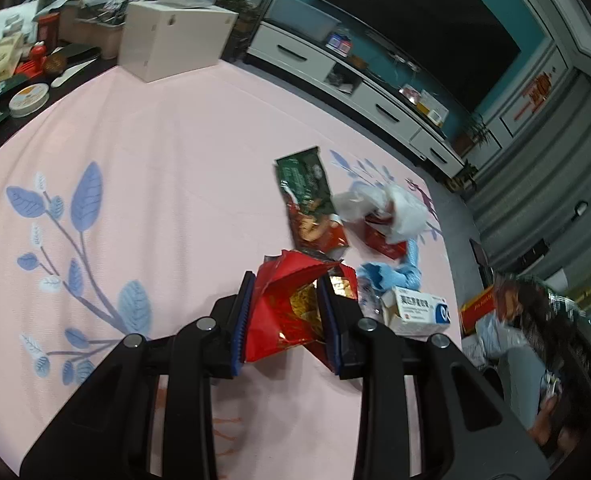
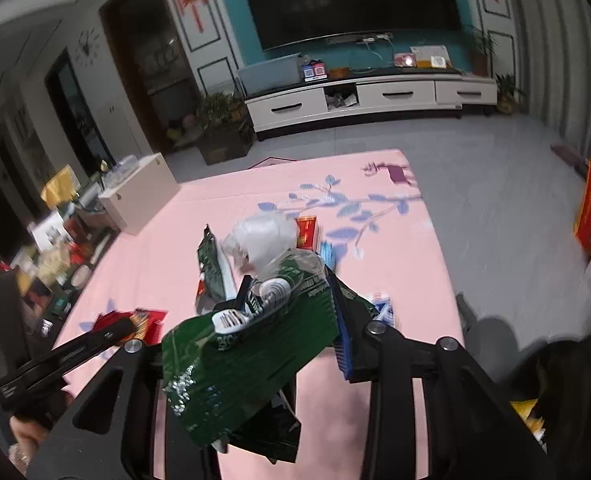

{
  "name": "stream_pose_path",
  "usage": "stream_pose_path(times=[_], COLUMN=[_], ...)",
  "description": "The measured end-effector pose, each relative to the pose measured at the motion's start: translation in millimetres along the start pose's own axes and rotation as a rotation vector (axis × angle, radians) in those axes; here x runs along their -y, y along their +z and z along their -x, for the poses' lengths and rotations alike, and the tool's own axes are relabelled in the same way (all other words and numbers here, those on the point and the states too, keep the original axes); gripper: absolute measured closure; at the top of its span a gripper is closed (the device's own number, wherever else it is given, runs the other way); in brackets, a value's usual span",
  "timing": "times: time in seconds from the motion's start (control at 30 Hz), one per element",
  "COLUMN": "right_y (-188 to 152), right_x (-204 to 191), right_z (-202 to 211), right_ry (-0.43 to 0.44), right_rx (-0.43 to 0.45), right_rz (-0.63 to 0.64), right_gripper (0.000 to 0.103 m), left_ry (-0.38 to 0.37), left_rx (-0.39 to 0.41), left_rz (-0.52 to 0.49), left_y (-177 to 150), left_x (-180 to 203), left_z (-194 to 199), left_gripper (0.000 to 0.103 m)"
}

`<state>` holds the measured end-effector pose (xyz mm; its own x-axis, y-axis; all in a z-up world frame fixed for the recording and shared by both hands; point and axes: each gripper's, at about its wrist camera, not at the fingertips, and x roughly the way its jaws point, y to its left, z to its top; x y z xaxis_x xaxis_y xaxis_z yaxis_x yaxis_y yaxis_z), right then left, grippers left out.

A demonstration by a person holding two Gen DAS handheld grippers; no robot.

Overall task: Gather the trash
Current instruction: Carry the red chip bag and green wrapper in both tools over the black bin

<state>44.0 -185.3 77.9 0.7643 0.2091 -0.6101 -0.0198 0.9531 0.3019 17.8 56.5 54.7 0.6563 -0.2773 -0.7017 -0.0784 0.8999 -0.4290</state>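
glossy foil red wrapper point(image 1: 291, 312); matt pink mat point(image 1: 167, 184)

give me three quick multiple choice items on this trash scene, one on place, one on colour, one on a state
1. Where does the white medicine box lie?
A. on the pink mat
B. on the TV stand
C. inside the white cube box

2. What colour is the wrapper in the left tongs?
A. blue
B. red
C. white

3. What state are the right tongs in?
A. wide open, nothing held
B. shut on a green wrapper
C. shut on a blue glove

Answers:
1 A: the box rests on the pink mat, beside the blue crumpled material.
2 B: a crumpled red wrapper sits between the pads.
3 B: the green wrapper is pinched between the fingers and lifted.
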Motion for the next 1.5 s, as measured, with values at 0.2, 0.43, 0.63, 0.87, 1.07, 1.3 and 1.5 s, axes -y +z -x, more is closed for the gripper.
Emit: stream_pose_path(times=[0.2, 0.43, 0.63, 0.87, 1.07, 1.3, 1.5], right_y=[-27, -34, -34, -42, -54, -64, -74], right_x=[19, 39, 50, 73, 111, 153, 189], right_z=[27, 59, 108, 183, 207, 193, 181], right_ry=[-0.012, -0.043, -0.080, -0.211, -0.303, -0.300, -0.337], right_rx=[0.009, 0.084, 0.201, 0.375, 0.437, 0.368, 0.307], right_rz=[-0.077, -0.151, -0.163, -0.175, -0.250, -0.327, -0.387], right_gripper=[0.067, 0.067, 0.066, 0.066, 0.066, 0.066, 0.065], left_ry=[-0.027, -0.156, -0.254, -0.415, -0.438, -0.445, -0.425], left_rx=[-0.016, -0.040, -0.045, -0.041, -0.086, -0.171, -0.239], left_rz=[-0.061, -0.141, -0.240, -0.343, -0.405, -0.460, -0.511], left_y=[-9, -25, -49, -88, -124, -163, -193], left_x=[22, 59, 102, 168, 216, 265, 297], left_z=[-2, 11, 32, 66, 67, 39, 10], left_gripper=[0.071, 0.071, 0.071, 0.071, 0.071, 0.071, 0.071])
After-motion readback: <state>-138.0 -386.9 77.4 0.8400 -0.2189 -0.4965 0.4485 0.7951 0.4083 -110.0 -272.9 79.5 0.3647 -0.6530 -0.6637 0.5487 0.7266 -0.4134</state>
